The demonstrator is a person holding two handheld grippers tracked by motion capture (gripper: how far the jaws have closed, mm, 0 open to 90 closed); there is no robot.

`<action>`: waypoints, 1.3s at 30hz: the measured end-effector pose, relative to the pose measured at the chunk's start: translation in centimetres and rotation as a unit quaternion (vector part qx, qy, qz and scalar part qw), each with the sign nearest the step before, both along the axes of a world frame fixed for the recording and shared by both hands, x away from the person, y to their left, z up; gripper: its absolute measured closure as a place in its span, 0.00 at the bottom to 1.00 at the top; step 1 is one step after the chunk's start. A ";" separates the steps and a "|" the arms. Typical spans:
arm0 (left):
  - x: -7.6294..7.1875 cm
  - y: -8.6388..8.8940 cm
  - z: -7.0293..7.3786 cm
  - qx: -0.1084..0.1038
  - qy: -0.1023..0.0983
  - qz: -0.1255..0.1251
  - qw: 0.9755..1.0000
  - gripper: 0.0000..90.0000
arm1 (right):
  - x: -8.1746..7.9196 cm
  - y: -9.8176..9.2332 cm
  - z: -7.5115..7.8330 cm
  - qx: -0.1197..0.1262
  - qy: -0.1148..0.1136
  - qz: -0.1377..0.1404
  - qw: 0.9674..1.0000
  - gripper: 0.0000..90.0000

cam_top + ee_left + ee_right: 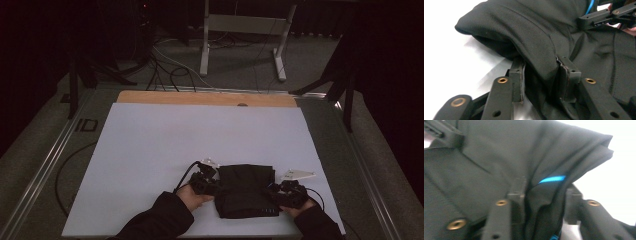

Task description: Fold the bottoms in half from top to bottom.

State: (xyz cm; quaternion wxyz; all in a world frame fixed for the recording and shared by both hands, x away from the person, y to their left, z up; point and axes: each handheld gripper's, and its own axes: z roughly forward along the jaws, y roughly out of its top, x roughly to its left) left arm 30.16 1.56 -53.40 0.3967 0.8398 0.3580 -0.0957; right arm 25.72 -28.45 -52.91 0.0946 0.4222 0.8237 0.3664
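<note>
A folded black garment (247, 187) with small blue marks lies near the front edge of the white tabletop (165, 150). My left gripper (212, 186) is at its left edge and my right gripper (272, 192) at its right edge. In the left gripper view the jaws (540, 67) pinch a thick fold of the black cloth (529, 30), with the right gripper (604, 17) showing beyond it. Seen from the right gripper view, the jaws (546, 187) are shut on a bunched fold of the cloth (499, 150) with a blue strip (552, 179) in it.
A wooden strip (205, 98) runs along the table's far edge. Beyond it are a white table frame (240, 30) and cables (170, 70) on the grey floor. Metal rails (45, 165) flank the table. Dark sleeves enter from the bottom.
</note>
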 end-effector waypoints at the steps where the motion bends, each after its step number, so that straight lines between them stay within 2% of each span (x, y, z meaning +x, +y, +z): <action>1: 0.0 0.0 0.0 -0.001 0.001 0.002 1.000 0.73 | 0.0 0.0 0.0 0.004 0.002 0.003 1.000 0.77; 7: -0.1 0.0 0.2 0.000 0.002 0.003 1.000 0.78 | -0.1 0.3 0.1 0.004 0.008 0.007 1.000 0.84; 10: -0.3 -0.2 0.4 0.004 -0.006 0.000 1.000 0.81 | -0.2 0.5 0.3 -0.006 0.000 0.008 1.000 0.86; 11: -0.3 -0.2 0.5 0.007 -0.011 -0.001 1.000 0.82 | -0.2 0.5 0.3 -0.004 -0.001 0.008 1.000 0.87; 16: -0.3 0.0 0.8 0.001 -0.011 0.000 1.000 0.84 | -0.4 0.6 0.5 0.002 -0.004 0.007 1.000 0.88; 27: 0.2 1.4 1.7 0.004 -0.021 0.000 1.000 0.85 | -0.1 2.1 1.6 -0.003 -0.034 0.021 0.999 0.88; 28: 0.2 1.5 1.8 0.004 -0.021 -0.001 1.000 0.85 | 0.1 2.3 1.7 -0.009 -0.039 0.027 0.999 0.88; 30: 0.3 1.8 2.0 0.005 -0.025 -0.001 1.000 0.85 | 0.2 2.7 2.0 -0.001 -0.040 0.030 0.999 0.88; 39: 0.7 3.3 3.0 -0.001 -0.032 0.011 0.999 0.85 | 1.2 4.3 3.1 -0.001 -0.060 0.044 0.997 0.89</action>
